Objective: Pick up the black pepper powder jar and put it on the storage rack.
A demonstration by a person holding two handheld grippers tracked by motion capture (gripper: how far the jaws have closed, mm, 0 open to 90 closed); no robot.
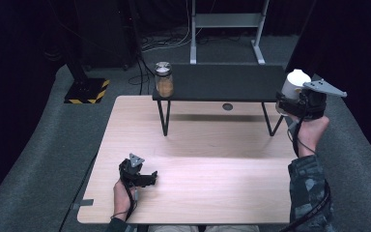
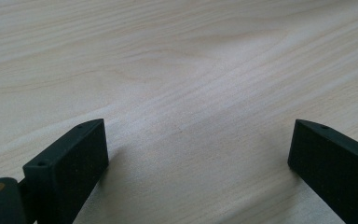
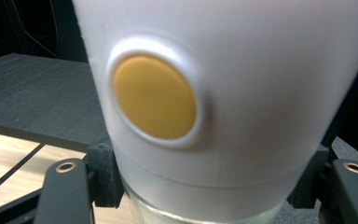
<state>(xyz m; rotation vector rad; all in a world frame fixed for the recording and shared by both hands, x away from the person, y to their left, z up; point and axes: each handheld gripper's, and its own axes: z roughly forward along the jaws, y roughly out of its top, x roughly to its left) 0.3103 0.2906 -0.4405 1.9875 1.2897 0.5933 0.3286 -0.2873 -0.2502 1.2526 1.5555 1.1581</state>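
My right gripper [image 1: 290, 99] is raised at the right end of a low black shelf [image 1: 222, 82]. It is shut on a white-topped container [image 1: 297, 82]. In the right gripper view the container's white top [image 3: 242, 93] bears a round yellow button [image 3: 154, 97] and has a clear glass part below; the black jaws press on its two sides, right gripper [image 3: 209, 186]. My left gripper [image 1: 145, 180] rests low on the light wooden table [image 1: 198, 193] near its front left. Its jaws stand wide apart over bare wood, left gripper [image 2: 198, 154], with nothing between them.
A glass jar with brownish contents [image 1: 164, 79] stands on the shelf's left end. A round grommet [image 1: 227, 106] sits in the table under the shelf. Beyond the table are a metal stand [image 1: 224, 21], a yellow-striped base [image 1: 88, 91] and grey carpet.
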